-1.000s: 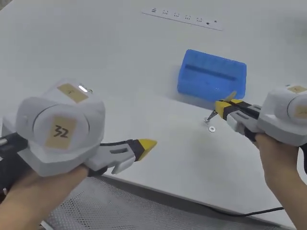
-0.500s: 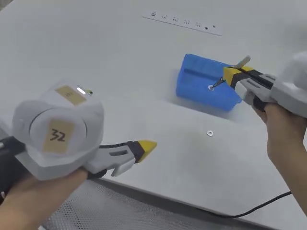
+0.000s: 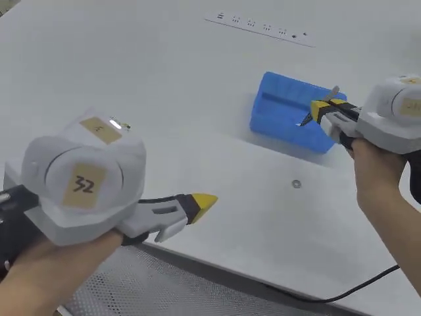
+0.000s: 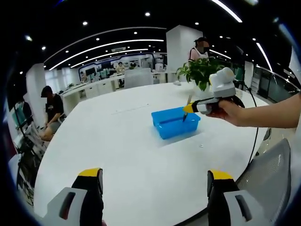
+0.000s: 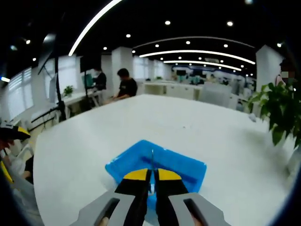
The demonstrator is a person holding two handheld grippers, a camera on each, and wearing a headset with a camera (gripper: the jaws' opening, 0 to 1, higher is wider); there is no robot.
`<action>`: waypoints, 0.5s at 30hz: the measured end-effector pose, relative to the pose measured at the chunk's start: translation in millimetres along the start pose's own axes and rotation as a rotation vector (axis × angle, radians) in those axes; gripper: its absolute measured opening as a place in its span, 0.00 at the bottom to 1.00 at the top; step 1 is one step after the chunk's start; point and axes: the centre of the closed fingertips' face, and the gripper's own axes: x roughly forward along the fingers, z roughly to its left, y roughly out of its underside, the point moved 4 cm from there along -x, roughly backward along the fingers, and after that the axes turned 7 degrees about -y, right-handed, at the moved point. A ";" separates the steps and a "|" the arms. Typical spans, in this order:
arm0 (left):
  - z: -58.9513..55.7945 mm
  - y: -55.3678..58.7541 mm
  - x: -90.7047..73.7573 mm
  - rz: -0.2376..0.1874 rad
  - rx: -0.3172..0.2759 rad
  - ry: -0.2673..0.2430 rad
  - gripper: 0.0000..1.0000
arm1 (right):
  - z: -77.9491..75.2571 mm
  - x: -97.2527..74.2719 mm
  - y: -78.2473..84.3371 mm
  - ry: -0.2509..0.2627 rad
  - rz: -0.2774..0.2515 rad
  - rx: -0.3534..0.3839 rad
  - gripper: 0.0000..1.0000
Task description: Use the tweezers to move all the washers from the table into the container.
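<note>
The right gripper (image 3: 320,108) has its fingers clamped on the tweezers (image 3: 306,120), whose tips hang over the blue container (image 3: 276,124). One washer (image 3: 296,184) lies on the white desk (image 3: 197,79) near it. The left gripper (image 3: 202,201) hovers at the desk's near edge, fingers wide apart.

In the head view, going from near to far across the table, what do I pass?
Left gripper → washer → blue container → row of small dark markings farthest away. The right gripper with the tweezers overlaps the container, so it's left out.
</note>
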 end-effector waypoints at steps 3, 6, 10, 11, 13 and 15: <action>-1.7 0.6 1.4 0.005 0.007 0.005 0.94 | -0.1 1.7 6.4 0.005 0.016 -0.009 0.01; -3.2 1.1 2.6 0.009 0.012 0.009 0.94 | 1.3 2.5 11.9 0.006 0.032 -0.021 0.01; -3.1 -0.8 2.3 0.004 0.010 0.008 0.94 | 3.5 0.1 15.9 0.001 0.039 -0.027 0.02; -2.8 -1.0 2.2 0.002 0.009 0.007 0.94 | 3.9 0.6 14.2 -0.005 0.033 -0.029 0.02; -2.4 -1.1 2.1 0.002 0.009 0.007 0.94 | 4.9 -1.4 13.7 -0.007 0.042 -0.006 0.02; -2.5 -1.1 1.7 0.002 0.012 0.008 0.94 | 7.0 -6.2 10.8 -0.002 0.040 -0.012 0.02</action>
